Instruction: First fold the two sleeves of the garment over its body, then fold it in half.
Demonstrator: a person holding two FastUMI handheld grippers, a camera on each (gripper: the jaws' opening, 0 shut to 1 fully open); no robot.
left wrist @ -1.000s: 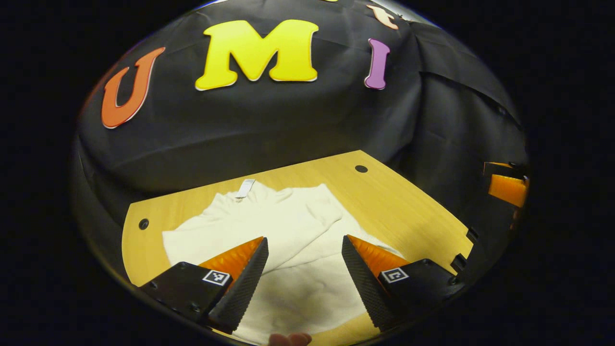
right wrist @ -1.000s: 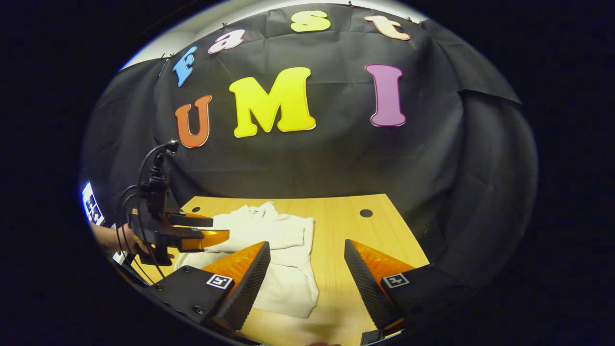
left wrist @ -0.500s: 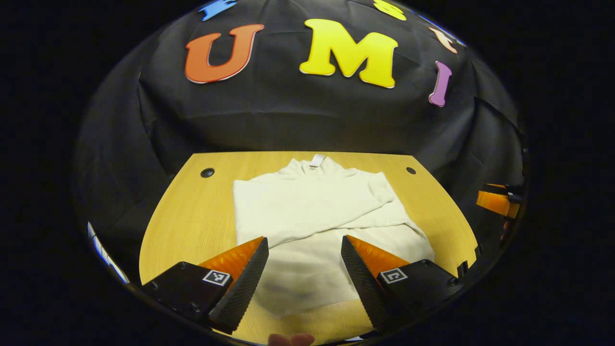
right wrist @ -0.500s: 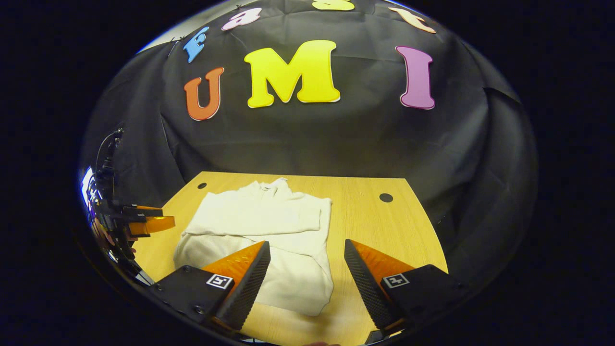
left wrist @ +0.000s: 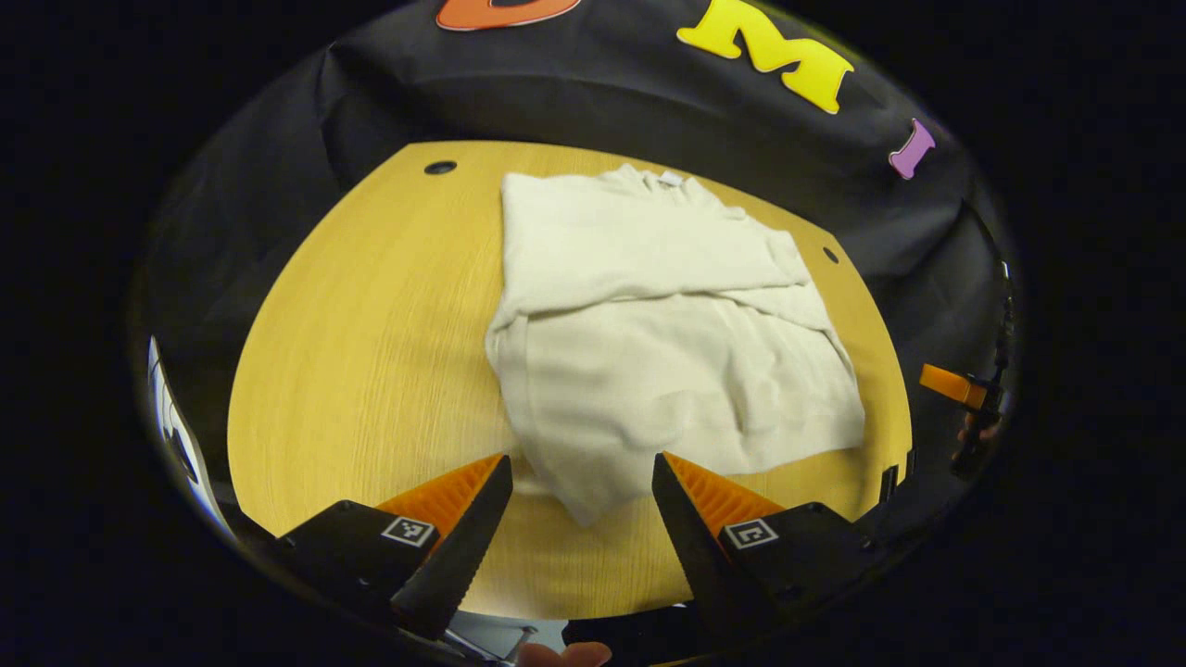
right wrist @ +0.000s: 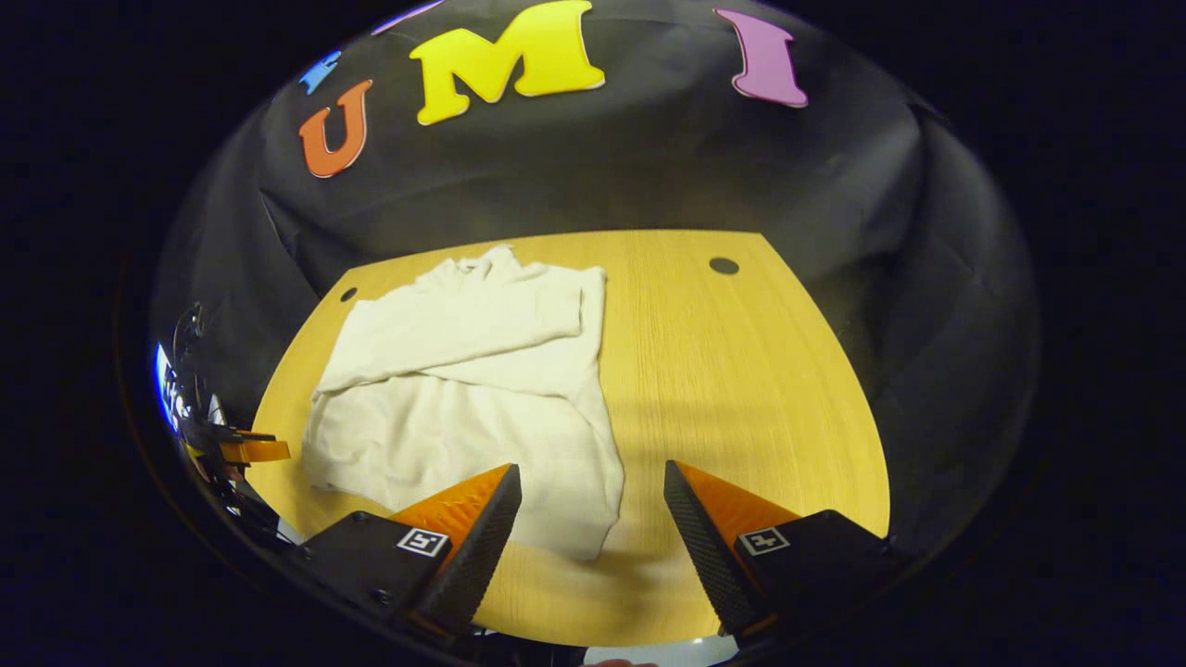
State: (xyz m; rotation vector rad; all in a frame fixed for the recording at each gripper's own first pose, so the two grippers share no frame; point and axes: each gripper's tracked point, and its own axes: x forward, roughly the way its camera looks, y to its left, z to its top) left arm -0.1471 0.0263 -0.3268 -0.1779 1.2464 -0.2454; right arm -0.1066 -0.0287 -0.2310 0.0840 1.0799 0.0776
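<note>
The left gripper hangs above the near edge of the table with its jaws spread and nothing between them, the near hem corner of the garment lying just beyond the fingertips. The right gripper is likewise spread and empty (the garment's other near corner sits between its fingers). The cream garment lies flat on the wooden table, both sleeves already folded across its body.

Cream garment, light wood-grain table

Cream garment flat on the wooden table, both sleeves folded across its body.
</note>
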